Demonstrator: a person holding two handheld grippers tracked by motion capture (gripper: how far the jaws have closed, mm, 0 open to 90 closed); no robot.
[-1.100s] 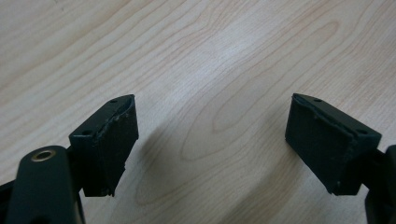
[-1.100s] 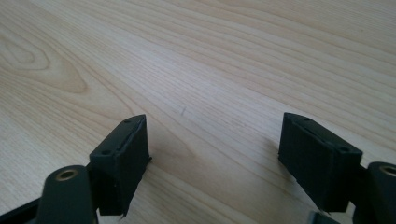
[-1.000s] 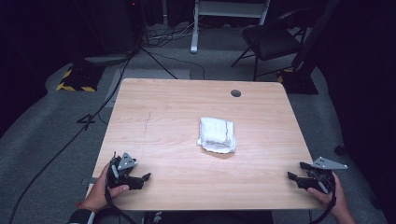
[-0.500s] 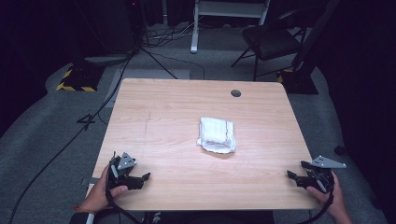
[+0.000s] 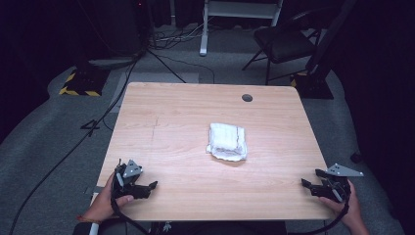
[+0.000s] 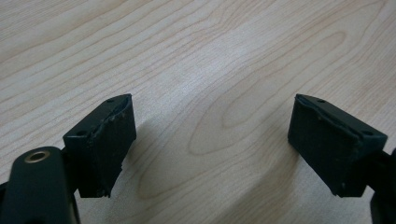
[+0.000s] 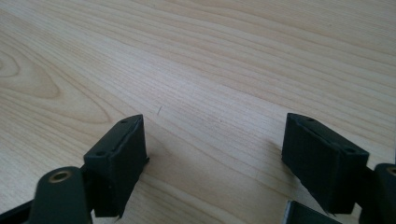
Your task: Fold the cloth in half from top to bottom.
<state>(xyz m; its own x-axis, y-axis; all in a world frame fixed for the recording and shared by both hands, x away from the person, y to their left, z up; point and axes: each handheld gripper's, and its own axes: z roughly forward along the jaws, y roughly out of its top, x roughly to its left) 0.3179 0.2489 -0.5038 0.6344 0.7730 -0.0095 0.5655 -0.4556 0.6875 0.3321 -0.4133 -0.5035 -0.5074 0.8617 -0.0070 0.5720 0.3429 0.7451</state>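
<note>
- A recording studio or lab space is suggested, not a home.
- A plain light-wood table (image 5: 186,117) with a cable port (image 5: 247,98) is set alone on grey carpet (image 5: 44,147).
- The surroundings are kept dark (black drapes or walls, it cannot be told which).
- Cables (image 5: 73,147) are run across the floor, past a hazard-striped block (image 5: 78,83).
- A black chair (image 5: 284,44) and a white stand's legs (image 5: 203,29) are seen behind.
</note>
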